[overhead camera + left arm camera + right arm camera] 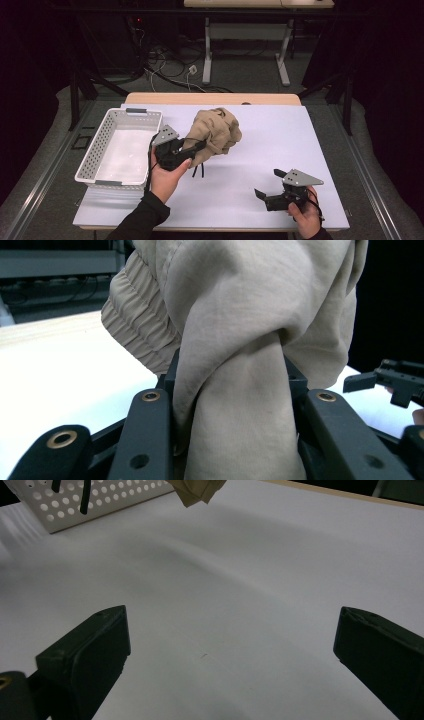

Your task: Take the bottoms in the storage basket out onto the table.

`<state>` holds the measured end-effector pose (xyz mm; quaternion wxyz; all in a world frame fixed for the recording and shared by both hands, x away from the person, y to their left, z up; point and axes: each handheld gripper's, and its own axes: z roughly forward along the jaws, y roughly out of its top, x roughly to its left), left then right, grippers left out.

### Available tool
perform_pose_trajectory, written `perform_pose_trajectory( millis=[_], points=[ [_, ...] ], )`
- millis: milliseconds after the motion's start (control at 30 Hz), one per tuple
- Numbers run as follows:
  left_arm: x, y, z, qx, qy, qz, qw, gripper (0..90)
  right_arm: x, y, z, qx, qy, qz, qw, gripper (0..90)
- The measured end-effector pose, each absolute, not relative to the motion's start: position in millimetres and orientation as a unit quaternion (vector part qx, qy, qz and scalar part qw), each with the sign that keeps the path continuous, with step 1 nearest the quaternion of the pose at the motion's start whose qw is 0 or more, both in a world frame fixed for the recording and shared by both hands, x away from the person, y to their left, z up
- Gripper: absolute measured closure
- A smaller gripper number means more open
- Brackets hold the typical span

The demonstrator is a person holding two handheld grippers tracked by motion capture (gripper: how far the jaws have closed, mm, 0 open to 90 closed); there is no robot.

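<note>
The left tool is pinching a bunched beige garment, lifting it above the white surface beside the perforated basket. Keeping that pinch firm matters; the right tool is resting spread wide.

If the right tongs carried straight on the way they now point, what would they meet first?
Probably bare white table surface; beyond it, the perforated white plastic basket and hanging beige cloth garment, though depth is unclear.
</note>
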<state>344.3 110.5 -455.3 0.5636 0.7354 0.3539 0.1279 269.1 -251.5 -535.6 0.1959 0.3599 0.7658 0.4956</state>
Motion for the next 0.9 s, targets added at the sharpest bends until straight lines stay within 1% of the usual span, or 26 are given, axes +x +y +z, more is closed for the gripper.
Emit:
perform_pose_trajectory(
  millis=[900],
  points=[
    [348, 93, -495, 0.757, 0.369, 0.100, 0.530, 62.2, 269, -252, -535, 0.360, 0.766, 0.495, 0.197, 1.7]
  ],
)
